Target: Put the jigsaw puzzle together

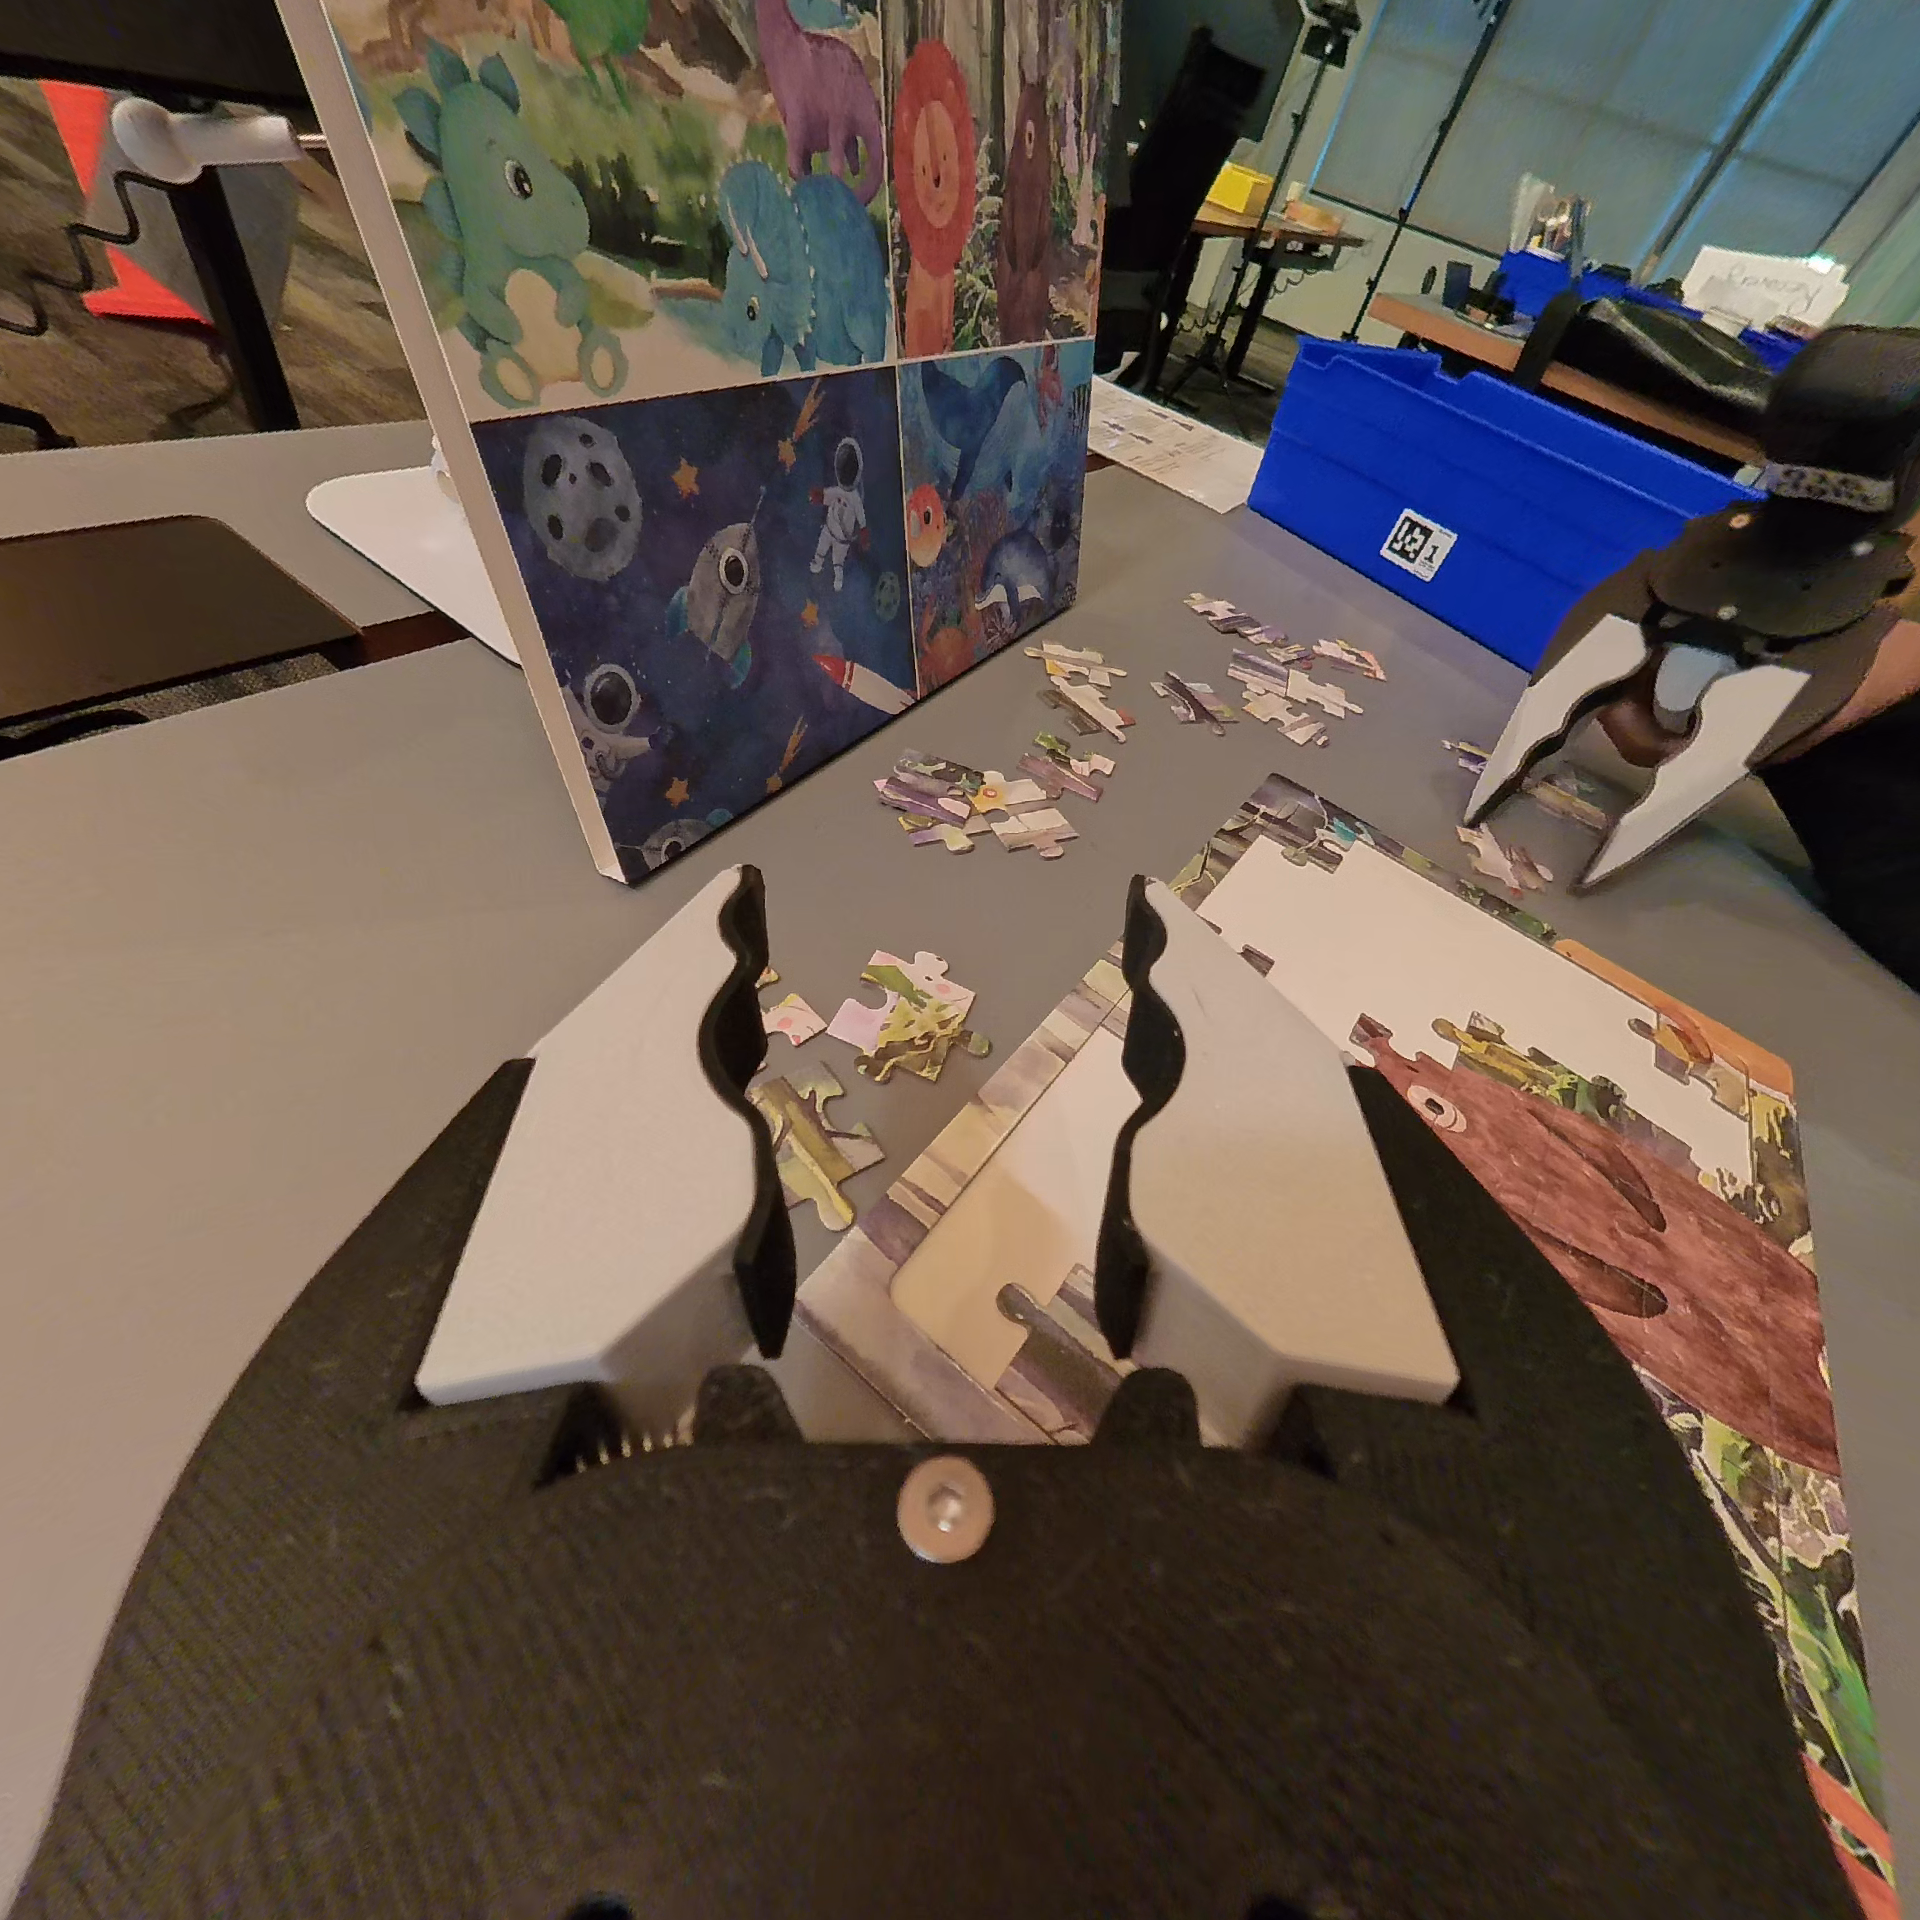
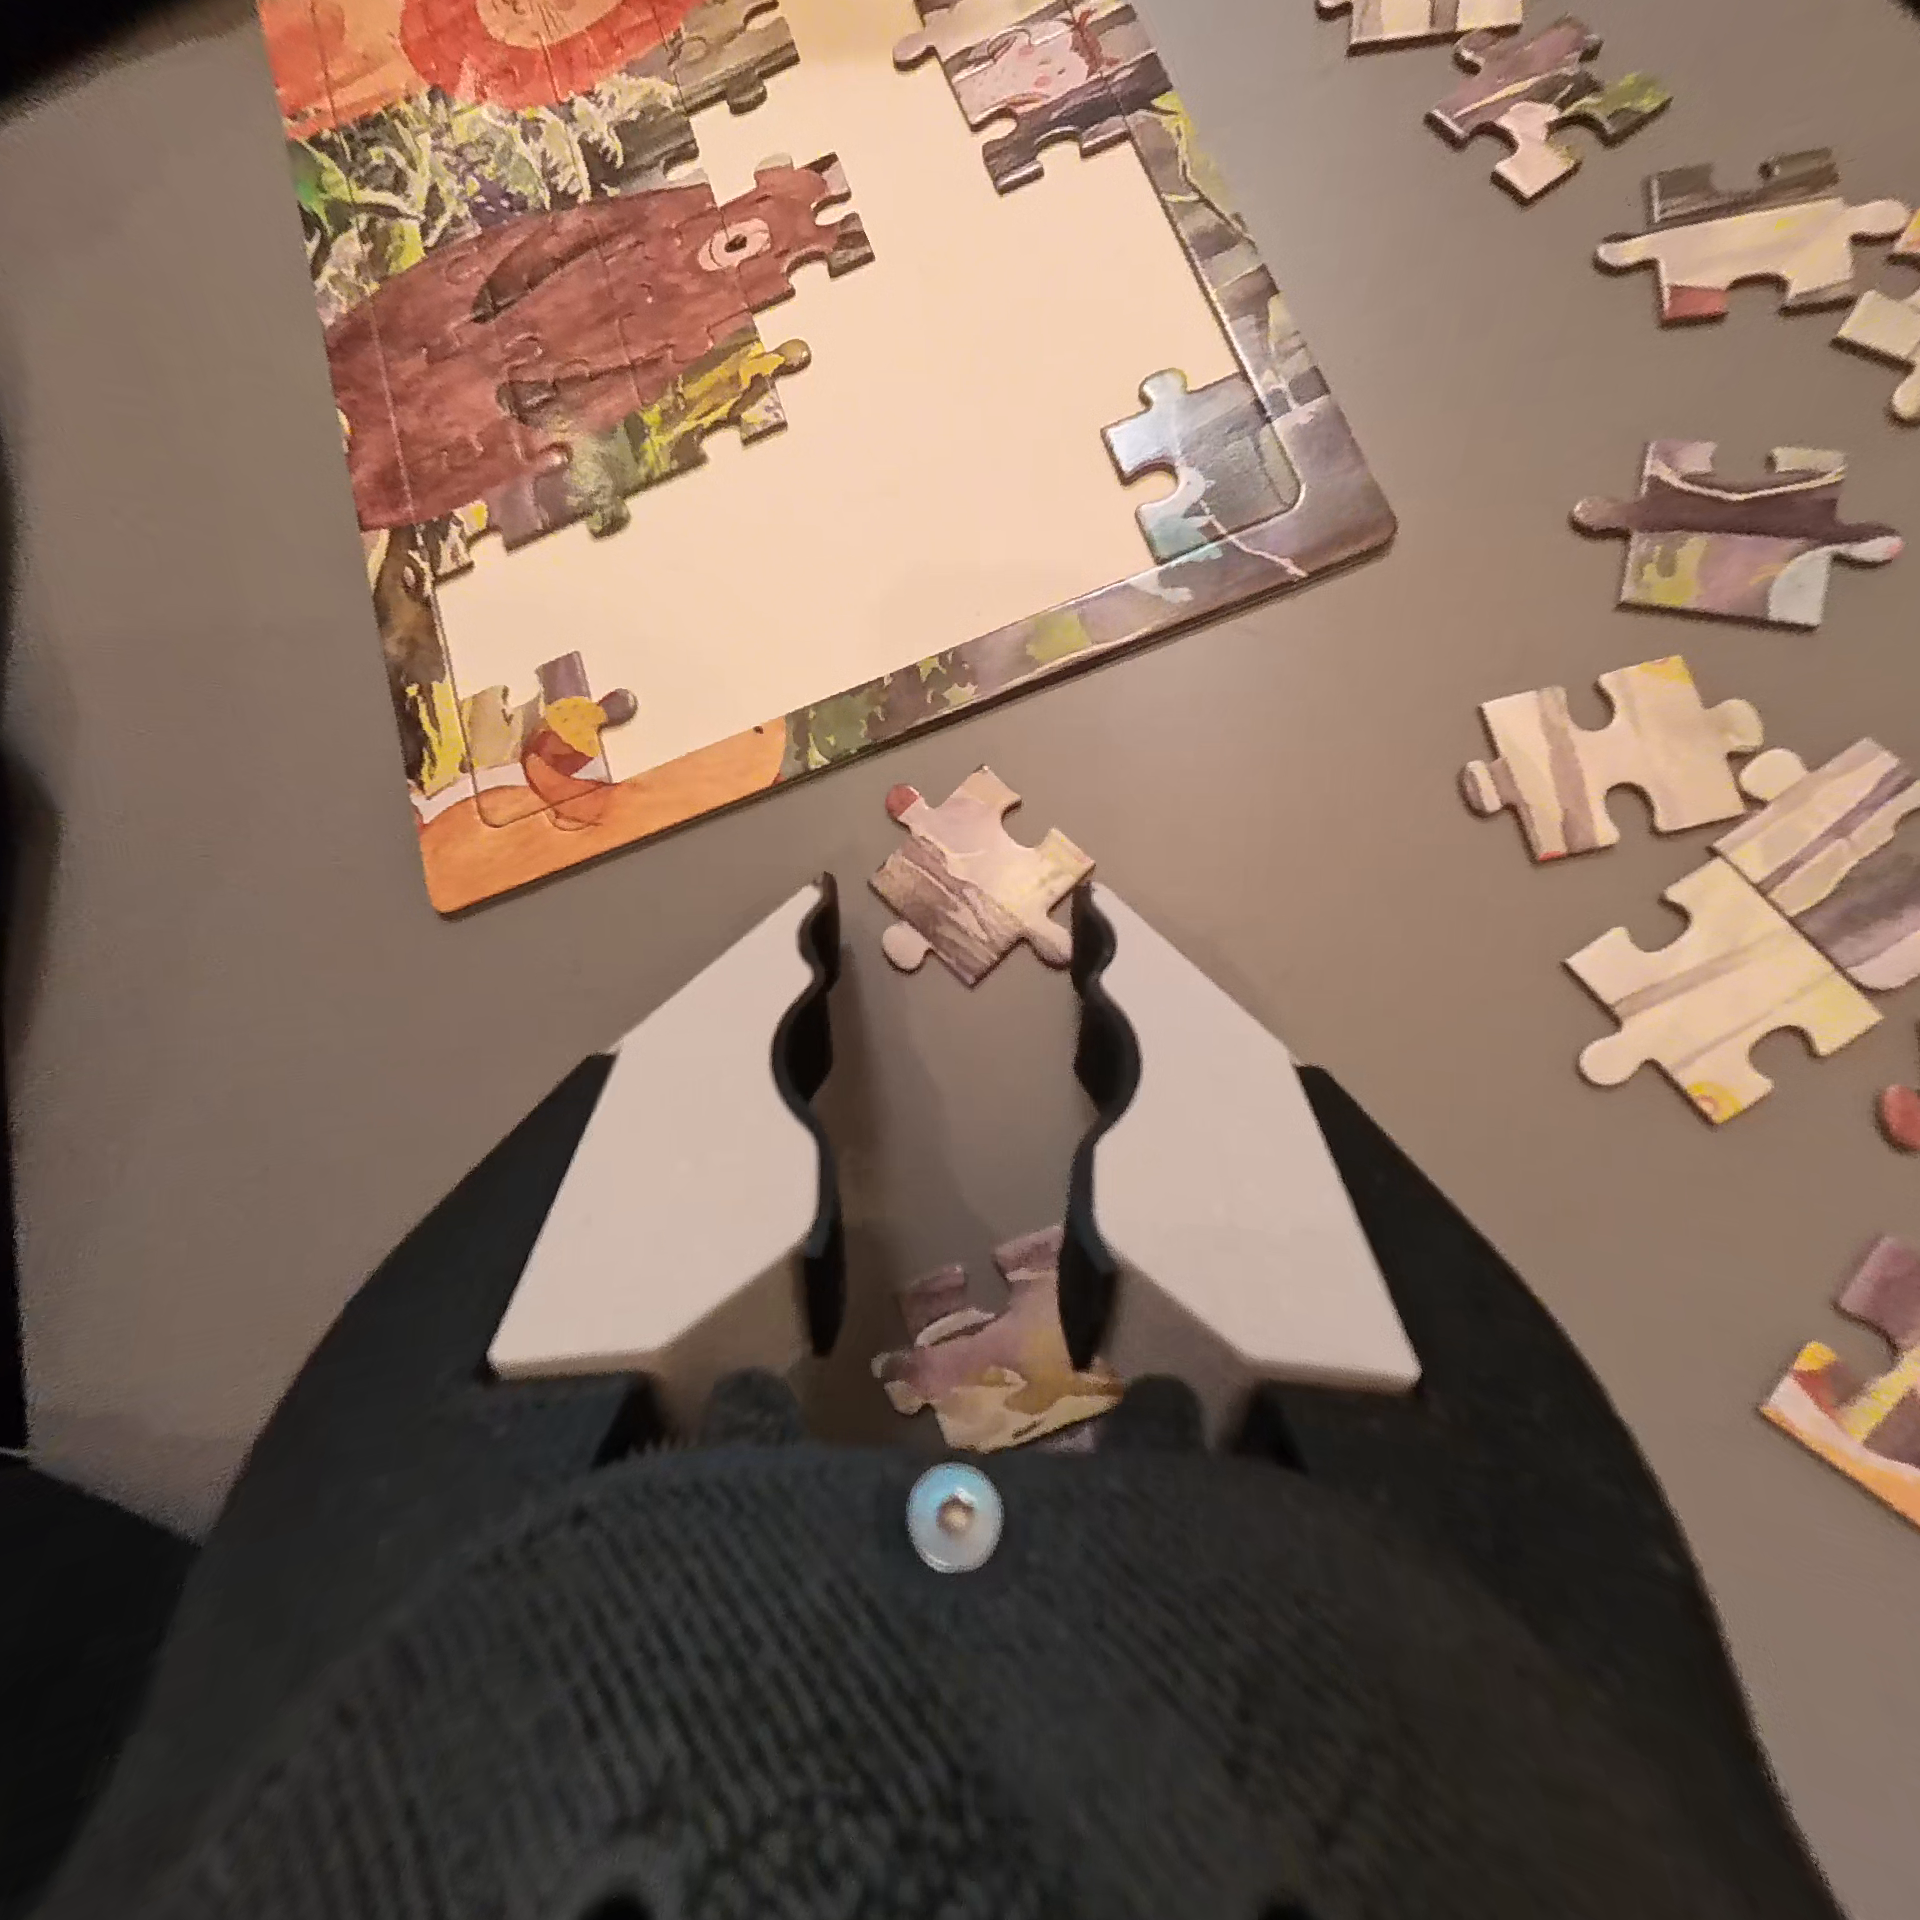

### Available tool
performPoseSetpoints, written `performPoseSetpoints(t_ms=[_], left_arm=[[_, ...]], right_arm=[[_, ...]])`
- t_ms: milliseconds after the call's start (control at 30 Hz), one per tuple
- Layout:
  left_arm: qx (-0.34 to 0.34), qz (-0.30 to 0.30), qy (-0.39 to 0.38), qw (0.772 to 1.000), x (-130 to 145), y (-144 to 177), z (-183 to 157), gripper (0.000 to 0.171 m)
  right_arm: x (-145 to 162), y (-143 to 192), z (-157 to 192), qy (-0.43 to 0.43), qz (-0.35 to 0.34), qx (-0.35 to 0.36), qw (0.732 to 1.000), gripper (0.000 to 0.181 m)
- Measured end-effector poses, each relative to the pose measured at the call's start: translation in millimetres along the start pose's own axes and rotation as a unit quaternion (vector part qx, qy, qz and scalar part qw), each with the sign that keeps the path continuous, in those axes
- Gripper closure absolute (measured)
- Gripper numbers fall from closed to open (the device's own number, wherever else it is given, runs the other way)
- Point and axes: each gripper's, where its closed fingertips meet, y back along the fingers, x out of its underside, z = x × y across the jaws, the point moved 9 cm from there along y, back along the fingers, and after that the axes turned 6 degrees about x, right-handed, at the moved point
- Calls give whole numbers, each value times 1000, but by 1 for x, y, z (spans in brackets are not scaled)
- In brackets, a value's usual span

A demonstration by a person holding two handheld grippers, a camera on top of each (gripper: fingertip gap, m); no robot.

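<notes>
The puzzle tray (image 2: 935,468) lies on the grey table, partly filled: a brown bear (image 2: 499,343), foliage and edge pieces, with a bare white middle. It also shows in the left wrist view (image 1: 1351,935). My right gripper (image 2: 956,891) is open, tips down near the table just outside the tray's edge. One loose purple-grey piece (image 2: 977,873) lies between its tips, by the right finger. Another piece (image 2: 997,1351) lies under its body. My left gripper (image 1: 940,894) is open and empty, hovering over the tray's near corner. The right gripper shows there too (image 1: 1532,852).
Several loose pieces lie right of the tray (image 2: 1714,540) and behind it (image 1: 987,800), with a few near my left fingertips (image 1: 914,1018). A picture board (image 1: 727,520) stands upright on the table at the left. A blue bin (image 1: 1455,499) stands behind. One gripper's finger ends stand about 30 centimetres off the other's.
</notes>
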Motion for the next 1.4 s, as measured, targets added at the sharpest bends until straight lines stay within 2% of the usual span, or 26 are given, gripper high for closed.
performPoseSetpoints(t_ms=[367, 567, 1100, 1400], left_arm=[[-1, 1, -1, 1000, 0, 0, 0, 104], [-2, 2, -2, 1000, 0, 0, 0, 104], [-1, 3, -2, 1000, 0, 0, 0, 104], [-1, 3, -2, 1000, 0, -1, 0, 104]], right_arm=[[2, -2, 6, 65, 1, 56, 996, 147], [2, -3, 9, 63, -1, 58, 996, 141], [0, -3, 5, 69, -3, 62, 996, 155], [0, -3, 5, 66, -5, 59, 996, 155]])
